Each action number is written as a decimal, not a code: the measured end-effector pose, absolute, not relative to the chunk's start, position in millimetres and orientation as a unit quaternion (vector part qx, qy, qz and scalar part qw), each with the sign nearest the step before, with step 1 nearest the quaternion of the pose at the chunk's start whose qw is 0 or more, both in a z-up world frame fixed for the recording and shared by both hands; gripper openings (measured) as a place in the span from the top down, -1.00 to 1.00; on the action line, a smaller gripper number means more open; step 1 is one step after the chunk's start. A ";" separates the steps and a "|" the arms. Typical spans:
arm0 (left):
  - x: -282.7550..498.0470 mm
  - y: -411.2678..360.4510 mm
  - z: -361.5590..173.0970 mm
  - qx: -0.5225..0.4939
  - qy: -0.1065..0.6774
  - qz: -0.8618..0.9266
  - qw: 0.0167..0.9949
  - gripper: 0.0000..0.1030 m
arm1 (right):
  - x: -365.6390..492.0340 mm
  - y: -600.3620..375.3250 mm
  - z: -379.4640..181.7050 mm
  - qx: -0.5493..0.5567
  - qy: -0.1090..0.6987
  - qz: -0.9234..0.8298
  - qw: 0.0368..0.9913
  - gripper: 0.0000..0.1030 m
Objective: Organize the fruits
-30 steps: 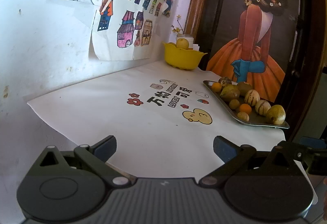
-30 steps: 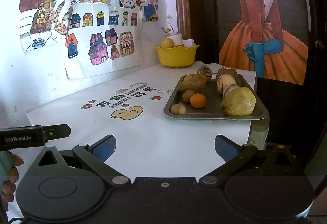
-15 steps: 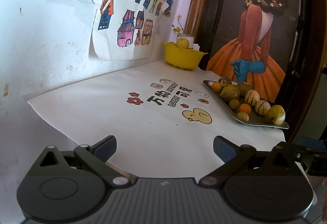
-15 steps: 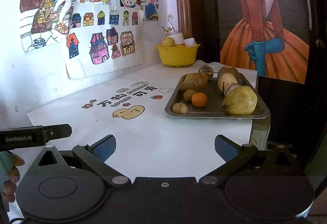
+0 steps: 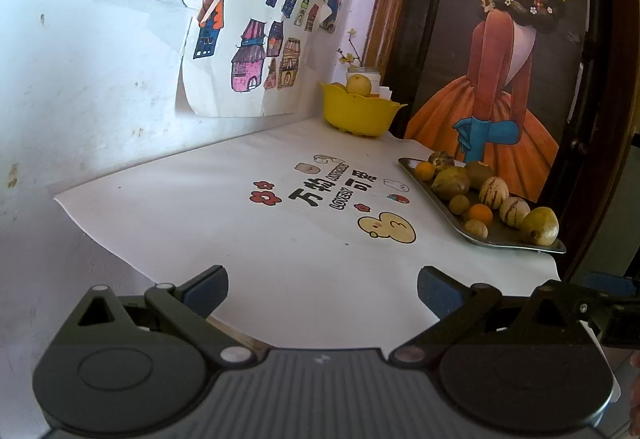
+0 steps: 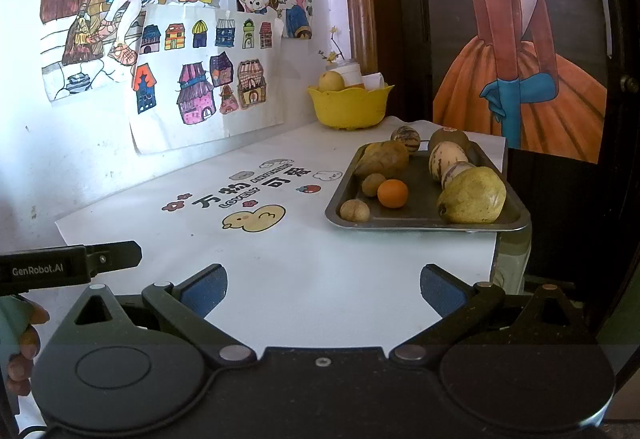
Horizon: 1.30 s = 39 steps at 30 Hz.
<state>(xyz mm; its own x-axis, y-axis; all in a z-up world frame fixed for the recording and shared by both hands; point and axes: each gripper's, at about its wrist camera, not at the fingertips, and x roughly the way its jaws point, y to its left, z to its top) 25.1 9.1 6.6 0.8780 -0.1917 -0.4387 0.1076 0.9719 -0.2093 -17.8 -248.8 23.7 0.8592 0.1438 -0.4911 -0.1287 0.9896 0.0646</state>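
A metal tray [image 6: 424, 225] [image 5: 516, 242] at the table's right edge holds several fruits: a large yellow-green pear [image 6: 472, 195], a small orange [image 6: 392, 193], striped melons [image 6: 447, 163] and brown round fruits [image 6: 354, 210]. A yellow bowl [image 6: 350, 108] [image 5: 360, 113] with one yellow fruit [image 6: 331, 81] stands at the back by the wall. My left gripper [image 5: 322, 289] hangs open over the table's near edge, with nothing between its fingers. My right gripper [image 6: 323, 289] is open too, short of the tray and empty.
A white printed mat [image 6: 248, 207] covers the table. Drawings hang on the white wall at left. A dark door with a painted figure stands behind the tray. The left gripper's body [image 6: 68, 265] and a hand [image 6: 22, 343] show at the right wrist view's left edge.
Both grippers stay open. The right wrist view has crept slightly forward toward the tray; the left view is nearly unchanged.
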 end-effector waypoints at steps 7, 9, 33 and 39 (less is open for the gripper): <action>25.6 11.2 6.4 -0.101 0.236 -0.081 0.963 -0.99 | -17.6 -248.1 23.6 0.015 0.256 0.070 0.964 -0.99; 26.0 12.2 7.1 -0.107 0.237 -0.080 0.962 -0.99 | -17.6 -248.0 23.5 0.015 0.256 0.070 0.964 -0.99; 27.4 7.6 11.5 -0.100 0.244 -0.072 0.962 -0.99 | -18.5 -242.8 20.9 0.015 0.261 0.077 0.962 -0.99; 25.2 5.6 11.1 -0.097 0.243 -0.073 0.962 -0.99 | -18.4 -242.7 20.3 0.017 0.263 0.078 0.962 -0.99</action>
